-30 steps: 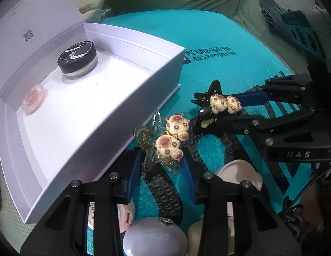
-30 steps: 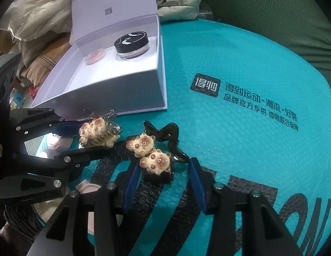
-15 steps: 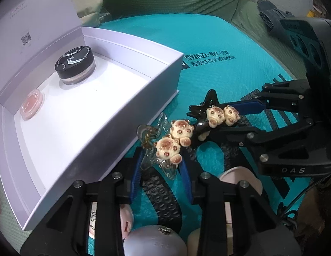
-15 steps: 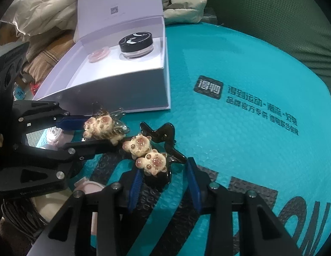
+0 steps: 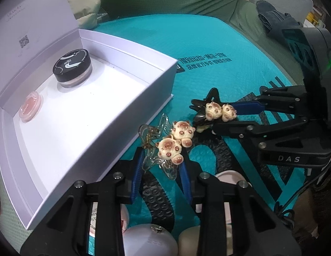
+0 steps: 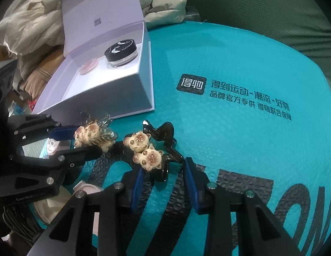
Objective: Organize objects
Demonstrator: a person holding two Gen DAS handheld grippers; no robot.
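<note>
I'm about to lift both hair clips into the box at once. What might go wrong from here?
1. The left gripper pinches only the near end of the clear hair clip; it may pivot or slip on lifting.
2. The black hair clip in the right gripper lies close beside it, so the grippers could collide.
3. The clear clip lies near the white box wall and may snag it.

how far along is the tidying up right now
Done: black-lidded jar and pink pot sit in the white box. In hand: left gripper shut on the clear hair clip, right gripper on the black hair clip. Left: boxing both.
</note>
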